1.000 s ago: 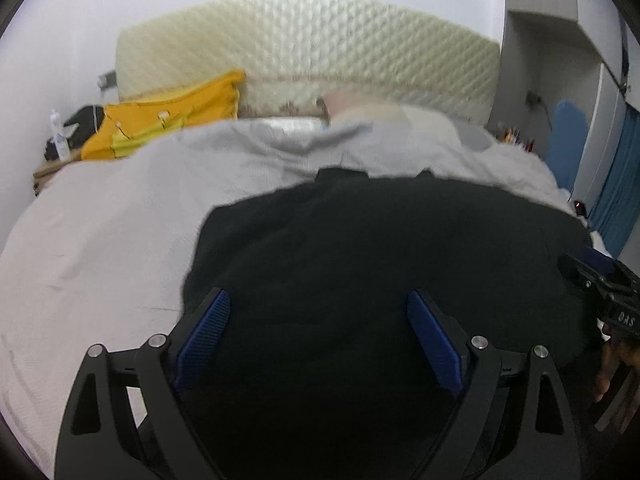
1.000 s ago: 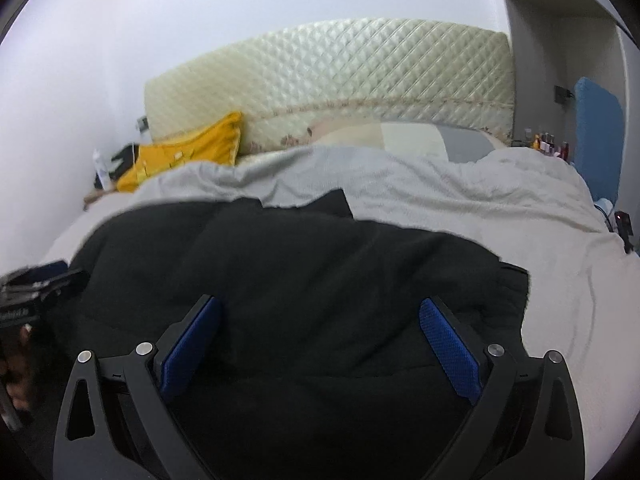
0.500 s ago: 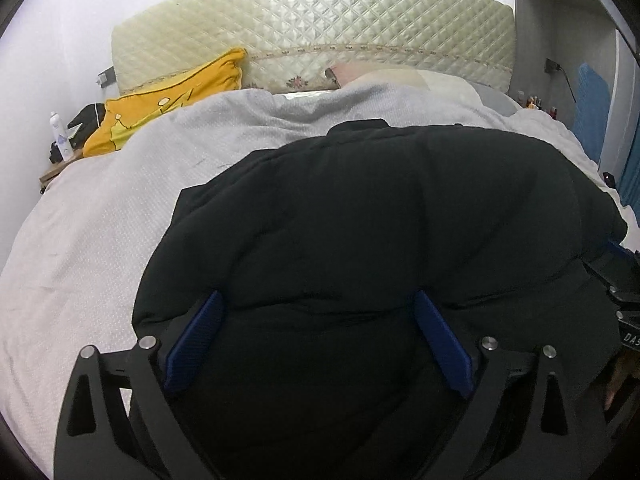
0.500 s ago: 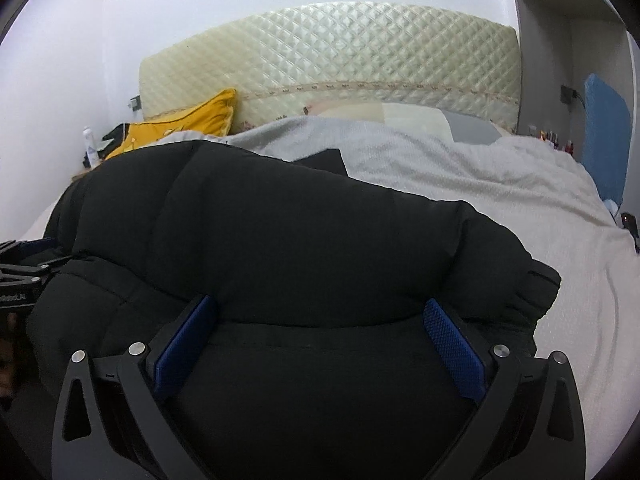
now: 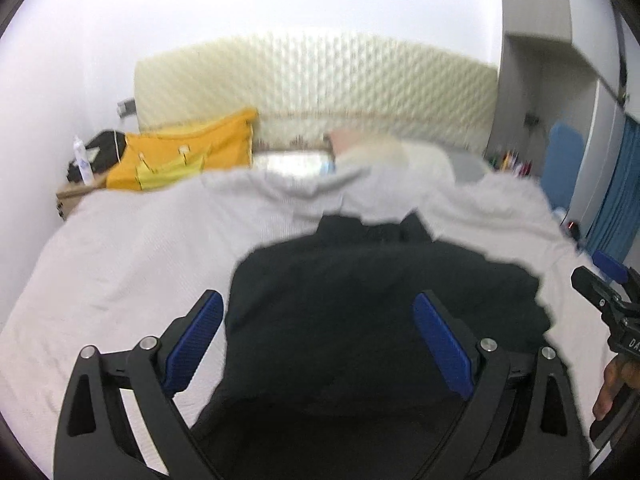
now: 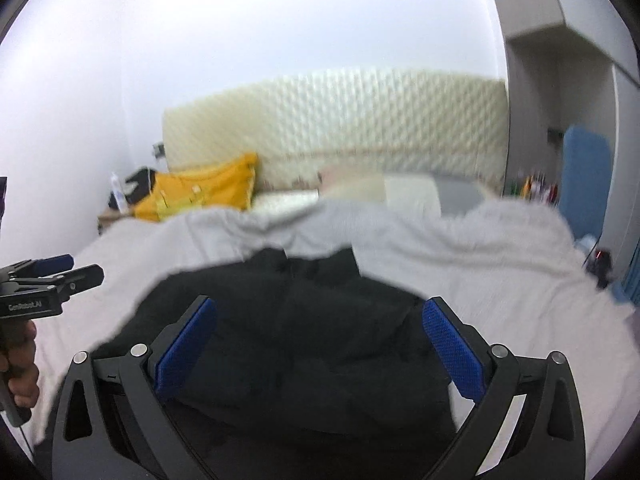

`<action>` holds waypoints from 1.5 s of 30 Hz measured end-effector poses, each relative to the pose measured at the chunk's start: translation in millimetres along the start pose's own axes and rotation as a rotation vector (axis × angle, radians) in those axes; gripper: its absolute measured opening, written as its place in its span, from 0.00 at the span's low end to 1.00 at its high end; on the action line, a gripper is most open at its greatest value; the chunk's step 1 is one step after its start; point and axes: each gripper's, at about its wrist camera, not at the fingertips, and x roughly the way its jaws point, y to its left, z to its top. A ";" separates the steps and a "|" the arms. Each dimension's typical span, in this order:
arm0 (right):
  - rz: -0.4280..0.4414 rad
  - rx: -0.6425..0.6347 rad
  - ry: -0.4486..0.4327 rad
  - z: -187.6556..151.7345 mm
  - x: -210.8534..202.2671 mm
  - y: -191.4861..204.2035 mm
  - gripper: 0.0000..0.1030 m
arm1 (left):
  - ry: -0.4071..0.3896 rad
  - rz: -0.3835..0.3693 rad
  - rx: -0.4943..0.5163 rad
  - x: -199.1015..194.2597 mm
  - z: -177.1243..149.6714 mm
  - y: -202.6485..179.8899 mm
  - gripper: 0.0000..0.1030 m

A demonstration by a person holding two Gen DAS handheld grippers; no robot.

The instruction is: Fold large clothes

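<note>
A black padded jacket (image 5: 360, 304) lies bunched on the grey bedspread (image 5: 132, 264), collar toward the headboard. It also shows in the right wrist view (image 6: 304, 340). My left gripper (image 5: 320, 340) is open, raised over the jacket's near left part, holding nothing. My right gripper (image 6: 316, 344) is open over the jacket's near right part, also empty. Each gripper shows at the edge of the other's view: the right one (image 5: 612, 292), the left one (image 6: 44, 280). Both views are blurred by motion.
A quilted cream headboard (image 5: 316, 92) stands at the far end. A yellow pillow (image 5: 188, 156) and pale pillows (image 5: 400, 156) lie below it. A bedside stand with a bottle (image 5: 82, 160) is at the far left. A wardrobe and blue board (image 5: 564, 160) are on the right.
Both grippers have lifted and pulled back from the jacket. The jacket, puffed up close to the cameras half a second ago, now lies lower and farther off on the bed.
</note>
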 end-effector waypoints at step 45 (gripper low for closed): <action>0.206 0.552 0.469 -189.6 -113.2 -132.4 0.95 | 0.502 -0.153 -0.396 -73.7 -211.7 119.8 0.94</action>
